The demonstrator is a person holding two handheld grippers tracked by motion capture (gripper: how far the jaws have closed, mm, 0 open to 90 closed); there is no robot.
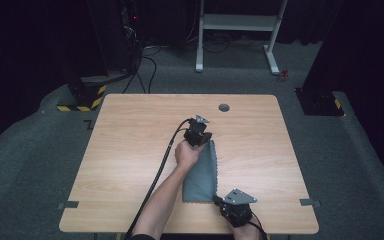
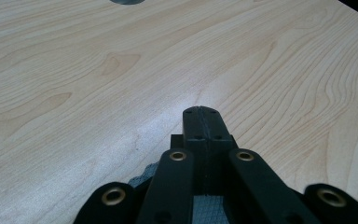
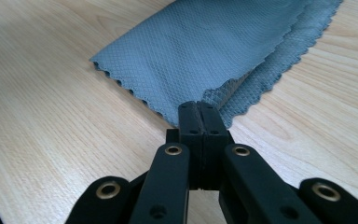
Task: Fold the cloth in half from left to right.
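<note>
Left gripper: jaws closed, far corner of grey cloth pinched | right gripper: jaws closed, near corner pinched | cloth folded on table.

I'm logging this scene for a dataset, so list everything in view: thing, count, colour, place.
cloth: one, grey-blue, folded, lying lengthwise on the table's middle near the front edge
table: one, light wood, centre of the room
cable hole cap: one, grey, near the table's far edge
white frame: one, white, on the floor behind the table
striped base: one, black and yellow, floor at far left
tape strips: two, grey, at the table's front corners
left gripper: one, black, shut on the cloth's far corner
right gripper: one, black, shut on the cloth's near corner
forearm: one, reaching in from the bottom
</note>
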